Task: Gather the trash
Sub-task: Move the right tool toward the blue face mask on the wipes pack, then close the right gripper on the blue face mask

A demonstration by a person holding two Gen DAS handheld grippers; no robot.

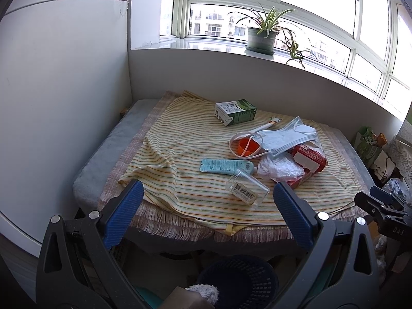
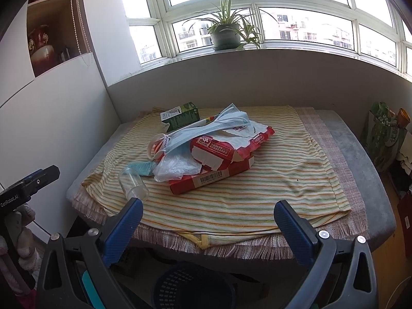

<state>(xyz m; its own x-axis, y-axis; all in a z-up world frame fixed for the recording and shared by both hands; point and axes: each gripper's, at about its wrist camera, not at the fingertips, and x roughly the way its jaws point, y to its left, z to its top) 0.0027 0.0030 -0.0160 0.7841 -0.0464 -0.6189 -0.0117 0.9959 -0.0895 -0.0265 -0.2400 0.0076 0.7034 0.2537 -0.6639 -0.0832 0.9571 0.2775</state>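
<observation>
Both the left gripper and right gripper hang spread and empty at frame bottom, above a dark basket, while trash—clear jar, red box, mask—clusters mid-frame on the striped cloth.

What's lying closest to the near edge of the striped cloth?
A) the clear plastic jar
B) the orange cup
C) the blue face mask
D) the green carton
A: the clear plastic jar lies on its side nearest the fringe, ahead of the teal tube; the green carton sits farthest back.

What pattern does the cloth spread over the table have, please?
The cloth has thin yellow, orange and green stripes on a pale ground, clearest in the right wrist view.
</observation>
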